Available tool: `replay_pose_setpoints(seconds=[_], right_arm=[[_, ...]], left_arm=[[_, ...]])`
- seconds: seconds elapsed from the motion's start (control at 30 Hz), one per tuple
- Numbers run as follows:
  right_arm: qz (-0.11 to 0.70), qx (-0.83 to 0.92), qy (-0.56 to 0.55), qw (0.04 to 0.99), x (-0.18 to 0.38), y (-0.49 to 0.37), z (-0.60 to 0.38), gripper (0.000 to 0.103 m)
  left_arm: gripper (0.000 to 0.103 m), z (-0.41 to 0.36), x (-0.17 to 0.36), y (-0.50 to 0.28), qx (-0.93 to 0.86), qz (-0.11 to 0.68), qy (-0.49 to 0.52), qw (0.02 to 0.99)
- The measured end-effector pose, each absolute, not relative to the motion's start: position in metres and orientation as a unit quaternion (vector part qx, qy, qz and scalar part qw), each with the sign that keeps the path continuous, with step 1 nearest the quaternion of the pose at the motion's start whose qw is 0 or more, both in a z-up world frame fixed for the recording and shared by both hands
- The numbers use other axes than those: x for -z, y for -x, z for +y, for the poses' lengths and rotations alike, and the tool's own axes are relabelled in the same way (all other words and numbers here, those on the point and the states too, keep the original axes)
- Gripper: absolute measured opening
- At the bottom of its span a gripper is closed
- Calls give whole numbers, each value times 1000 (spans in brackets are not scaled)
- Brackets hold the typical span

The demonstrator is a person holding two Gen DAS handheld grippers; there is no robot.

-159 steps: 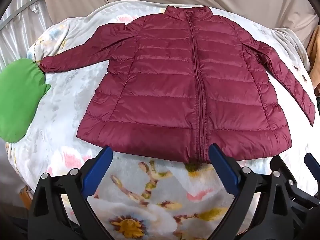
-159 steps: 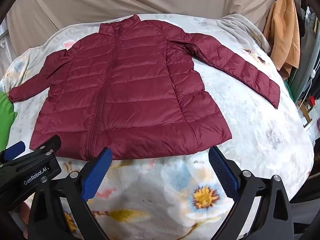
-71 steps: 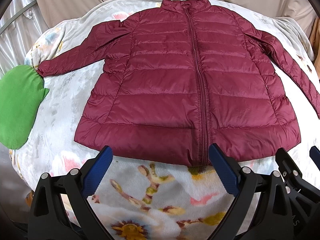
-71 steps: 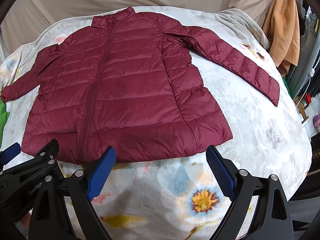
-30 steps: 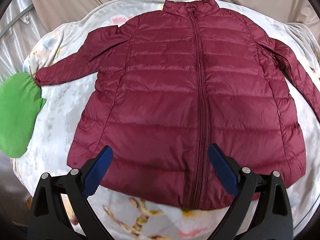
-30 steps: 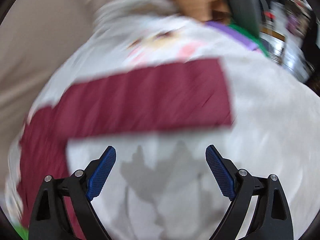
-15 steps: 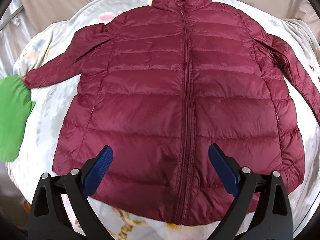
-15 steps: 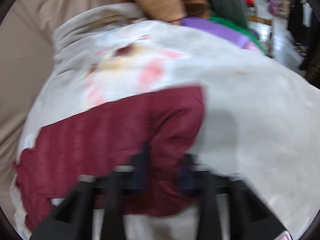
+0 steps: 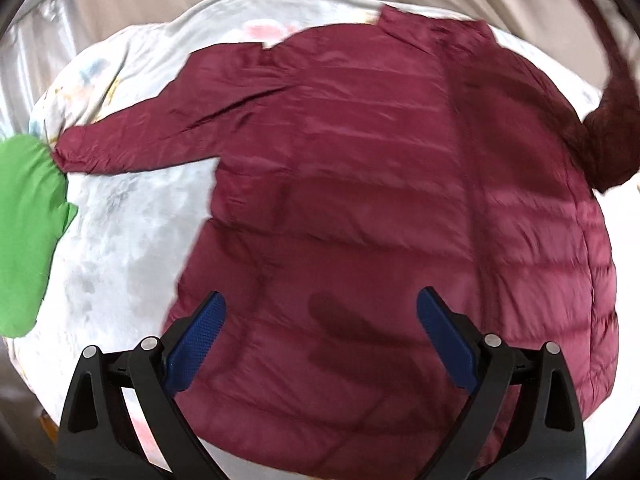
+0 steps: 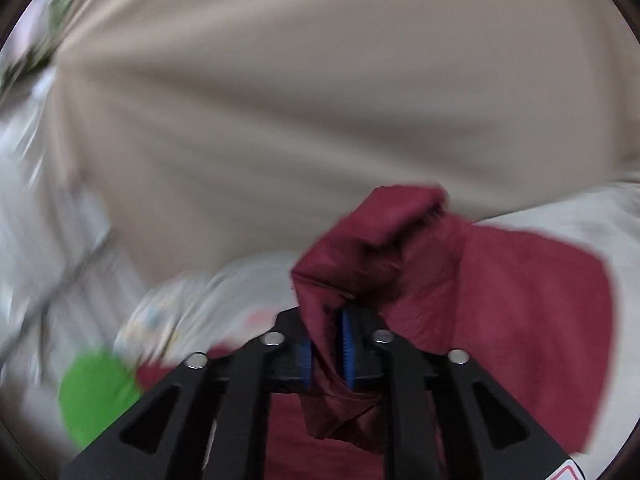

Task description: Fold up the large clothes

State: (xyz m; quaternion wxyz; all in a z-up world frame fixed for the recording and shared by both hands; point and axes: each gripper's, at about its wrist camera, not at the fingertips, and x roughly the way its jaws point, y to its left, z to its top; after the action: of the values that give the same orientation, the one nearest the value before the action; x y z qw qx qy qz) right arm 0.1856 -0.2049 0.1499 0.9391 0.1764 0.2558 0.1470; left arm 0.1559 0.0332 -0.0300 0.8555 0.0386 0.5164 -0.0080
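A maroon quilted jacket (image 9: 380,184) lies front up on a floral blanket (image 9: 120,240), zipper closed, collar at the far side. Its left sleeve (image 9: 152,132) lies stretched out toward a green cushion. My left gripper (image 9: 320,336) is open and empty, hovering over the jacket's lower front. My right gripper (image 10: 326,344) is shut on the cuff end of the right sleeve (image 10: 372,248) and holds it lifted above the jacket body; the raised sleeve also shows in the left wrist view (image 9: 612,128) at the right edge. The right wrist view is motion-blurred.
A green cushion (image 9: 24,232) sits at the blanket's left edge, touching the left cuff; it also shows in the right wrist view (image 10: 96,396). A beige curtain (image 10: 320,100) hangs behind the bed. Bare blanket lies left of the jacket.
My right gripper went to the right sleeve's cuff, shut on it, and lifted it up and inward over the jacket. My left gripper moved forward over the jacket's hem, still open.
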Motion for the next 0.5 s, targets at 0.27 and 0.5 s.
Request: replay_pose_setpoints(seconds=[0.27, 0.5], right_arm=[[346, -131, -117, 922, -56, -164, -142, 57], [349, 112, -221, 904, -45, -105, -290, 61]], left_arm=[[94, 92, 27, -213, 12, 503, 31, 864], [94, 60, 64, -289, 75, 539, 102, 832]])
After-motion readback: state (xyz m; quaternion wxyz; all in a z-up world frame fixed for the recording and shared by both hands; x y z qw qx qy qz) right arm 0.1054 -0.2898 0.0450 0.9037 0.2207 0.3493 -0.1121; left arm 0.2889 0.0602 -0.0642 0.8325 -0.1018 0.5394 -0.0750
